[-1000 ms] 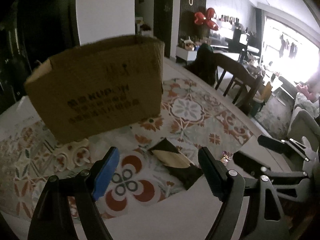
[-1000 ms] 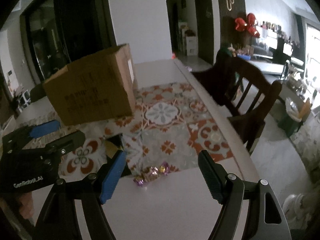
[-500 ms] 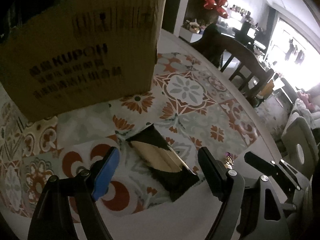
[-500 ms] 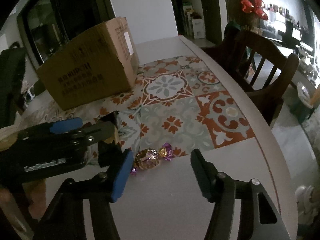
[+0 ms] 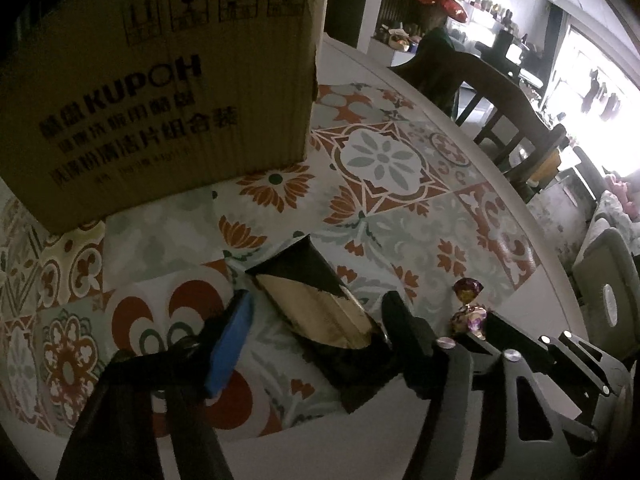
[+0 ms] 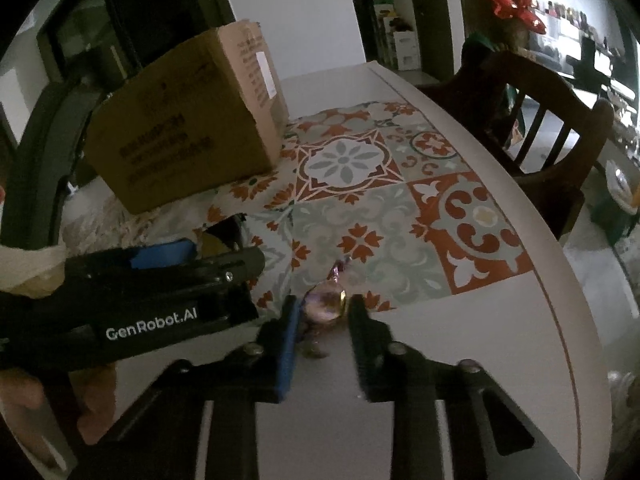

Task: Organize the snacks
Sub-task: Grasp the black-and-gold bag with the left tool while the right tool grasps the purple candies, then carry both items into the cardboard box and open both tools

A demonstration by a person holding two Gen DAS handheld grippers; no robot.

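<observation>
A black and gold snack packet [image 5: 320, 312] lies on the patterned mat [image 5: 380, 184]. My left gripper [image 5: 316, 312] is open, low over the packet, one finger on each side of it. It also shows in the right wrist view [image 6: 200, 252]. A foil-wrapped candy [image 6: 326, 304] with purple twisted ends lies at the mat's front edge. My right gripper [image 6: 322, 312] has narrowed around the candy, its jaws close on both sides of it. The candy also shows in the left wrist view [image 5: 468, 312]. A cardboard box [image 6: 192, 124] stands on the mat behind.
The table [image 6: 460, 360] is white with a curved edge on the right. A dark wooden chair [image 6: 548, 108] stands beyond that edge. The box [image 5: 160, 80] fills the upper left of the left wrist view.
Both grippers moved forward and down. The left one now straddles the packet. The right one's jaws narrowed from wide open to close around the candy.
</observation>
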